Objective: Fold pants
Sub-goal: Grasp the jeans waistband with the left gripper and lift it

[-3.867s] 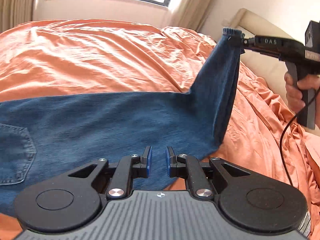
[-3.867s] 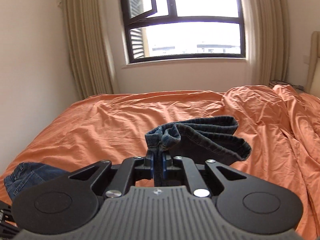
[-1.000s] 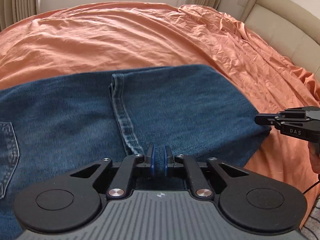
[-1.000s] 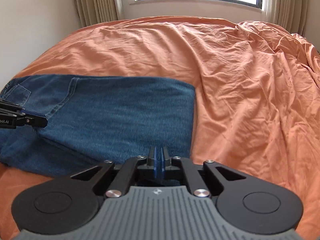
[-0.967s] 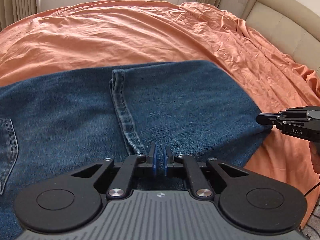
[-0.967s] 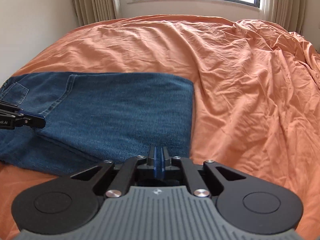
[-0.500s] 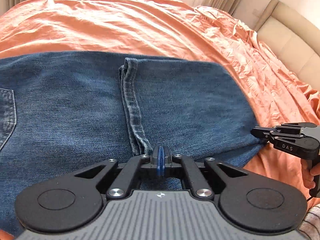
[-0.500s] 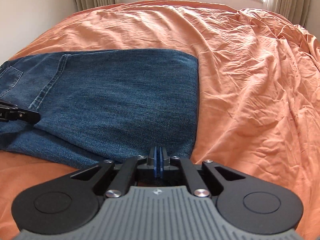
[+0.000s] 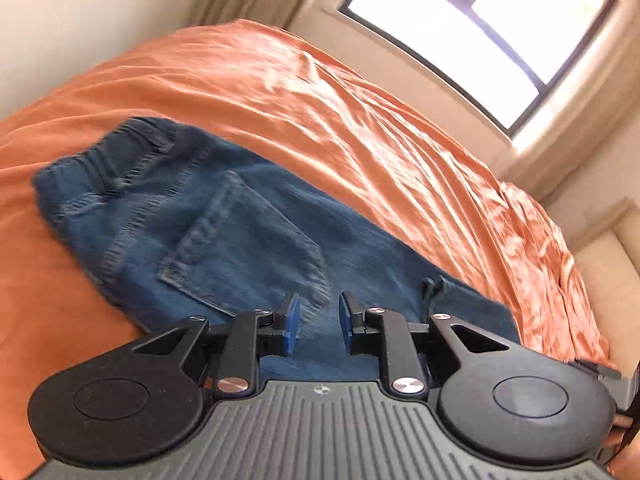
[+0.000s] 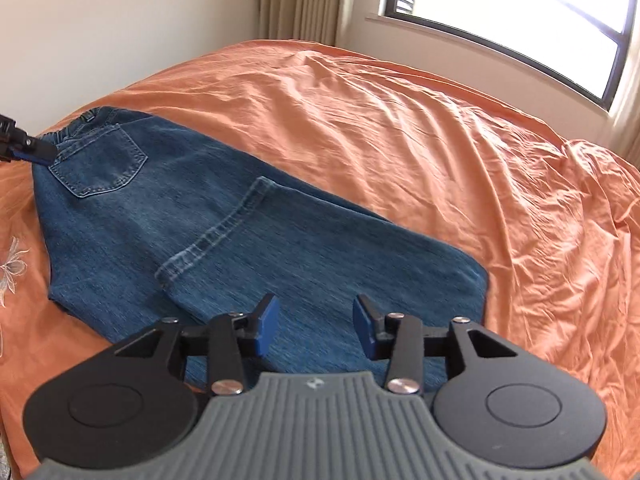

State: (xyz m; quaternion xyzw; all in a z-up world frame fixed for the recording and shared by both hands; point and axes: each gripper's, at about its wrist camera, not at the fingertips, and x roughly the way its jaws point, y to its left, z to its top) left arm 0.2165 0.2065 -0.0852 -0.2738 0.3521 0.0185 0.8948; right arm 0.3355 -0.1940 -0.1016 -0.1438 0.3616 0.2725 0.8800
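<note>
Blue denim pants [image 10: 224, 232] lie flat on my orange bedsheet [image 10: 400, 128], folded once so the leg cuffs sit doubled back over the thighs. From my right wrist camera, the waistband points toward the far left corner of the bed, a back pocket [image 10: 100, 160] faces up near it, and the stitched hem of the folded-over legs [image 10: 208, 240] crosses the middle of the fabric. The folded edge lies closest to me on the right.

My right gripper [image 10: 316, 330] hangs just above the near part of the pants with its blue-padded fingers [image 10: 266, 326] spread wide apart and nothing between them. My left gripper [image 9: 318, 324] is over the seat area beside the pocket, seen from its own camera, fingers also parted and empty. In the right camera its tip [image 10: 30, 150] appears at the far left edge, by the waistband; I cannot tell whether it touches the cloth.

Beyond the bed are a bright window [image 10: 520, 16], beige curtains [image 10: 300, 0] and a plain wall [image 10: 120, 20]. A pale padded headboard [image 9: 608, 256] shows at the right of the left camera's view.
</note>
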